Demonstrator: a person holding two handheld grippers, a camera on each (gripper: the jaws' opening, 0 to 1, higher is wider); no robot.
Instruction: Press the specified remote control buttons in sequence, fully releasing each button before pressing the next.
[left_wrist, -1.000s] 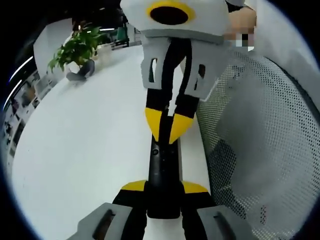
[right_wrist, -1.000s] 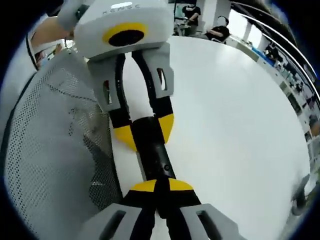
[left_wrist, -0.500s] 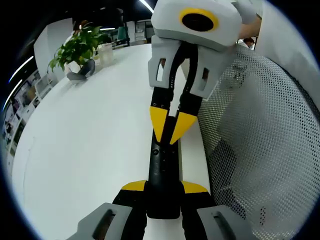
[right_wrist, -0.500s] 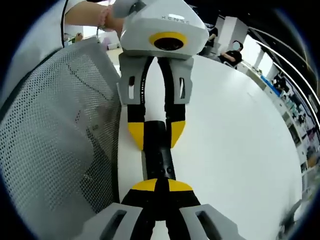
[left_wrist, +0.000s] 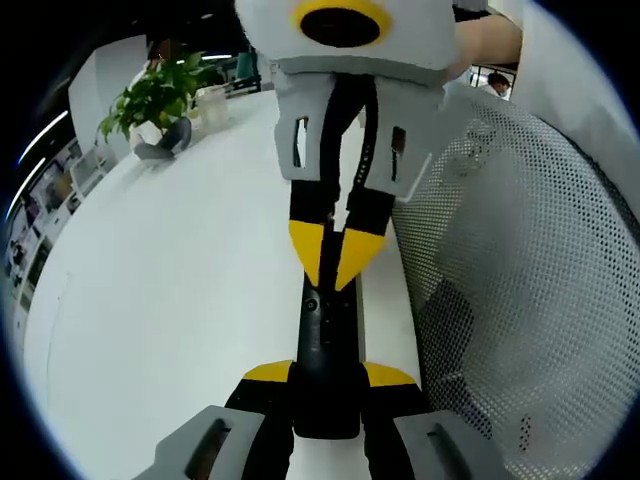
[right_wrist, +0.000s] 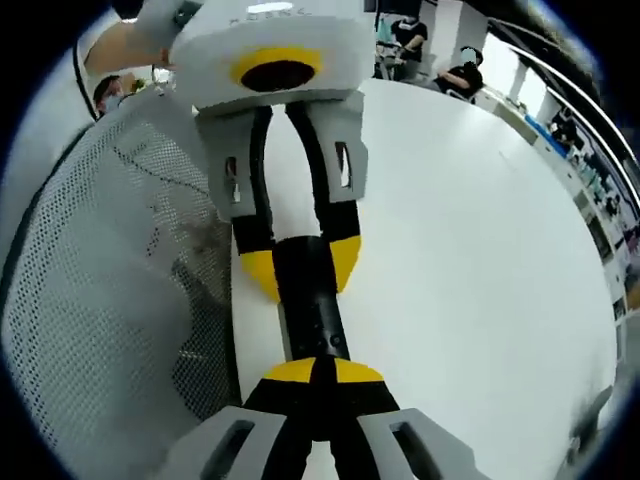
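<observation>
A slim black remote (left_wrist: 324, 335) is held lengthwise over the white table (left_wrist: 170, 300), and my left gripper (left_wrist: 327, 378) is shut on its near end. My right gripper (left_wrist: 328, 265) comes down from the top of the left gripper view. It is shut, and its yellow tips rest together on the remote's button face, just past a small round button (left_wrist: 312, 302). In the right gripper view, my right gripper (right_wrist: 315, 372) has its closed tips on the remote (right_wrist: 310, 305). There the left gripper (right_wrist: 300, 268) clamps the far end between its yellow fingertips (right_wrist: 258, 275).
A grey mesh chair back (left_wrist: 520, 290) stands close beside the table edge and also shows as the mesh chair back (right_wrist: 100, 320). A potted plant (left_wrist: 152, 98) sits at the far end of the table. Seated people (right_wrist: 462, 72) are in the background.
Half a second ago the right gripper had pulled back and tilted away from the remote. Now it is back close over the button face, as one second ago. The left gripper's hold has not changed.
</observation>
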